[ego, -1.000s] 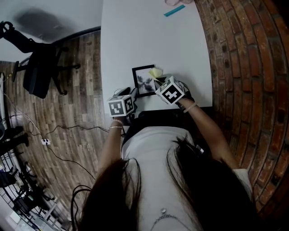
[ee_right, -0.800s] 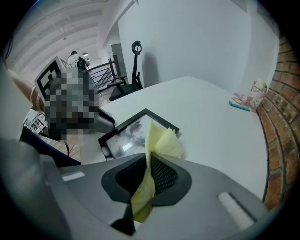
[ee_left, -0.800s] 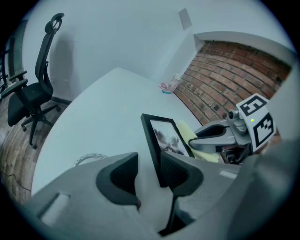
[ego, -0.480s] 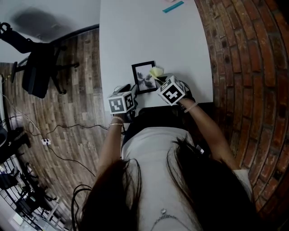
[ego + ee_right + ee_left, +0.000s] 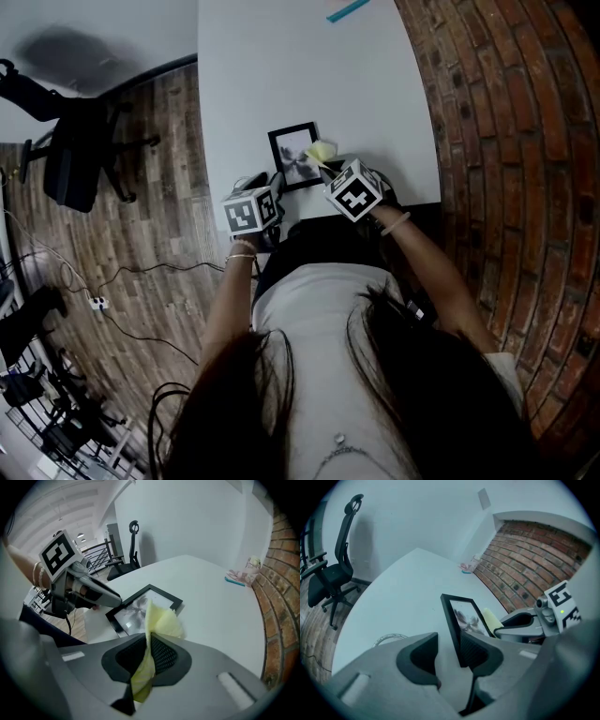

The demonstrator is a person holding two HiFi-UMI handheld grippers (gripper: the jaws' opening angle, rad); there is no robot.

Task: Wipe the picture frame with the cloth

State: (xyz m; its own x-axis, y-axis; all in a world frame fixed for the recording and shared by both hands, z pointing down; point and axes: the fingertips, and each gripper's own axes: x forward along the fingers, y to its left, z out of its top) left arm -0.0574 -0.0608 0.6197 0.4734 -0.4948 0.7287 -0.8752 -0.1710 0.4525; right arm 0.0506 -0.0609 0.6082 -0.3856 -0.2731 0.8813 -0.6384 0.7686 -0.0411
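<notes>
Right now your right gripper (image 5: 146, 651) has its jaws pinched tight on the yellow cloth (image 5: 161, 620), whose loose end pokes forward over the 3 o'clock edge of the picture frame (image 5: 131, 612). Your left gripper (image 5: 447, 651) is spread open and holds nothing, sitting at the frame's 7 o'clock corner. The frame lies on the white table (image 5: 281, 75) at your 12 o'clock. Judging by this, the wiping is barely begun, with most of the glass left. Count one frame, one cloth and two grippers.

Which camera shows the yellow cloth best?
The right gripper view: the cloth looms large, pinched in the right gripper. The head view shows a small tuft by the picture frame; the left gripper view, a sliver.
</notes>
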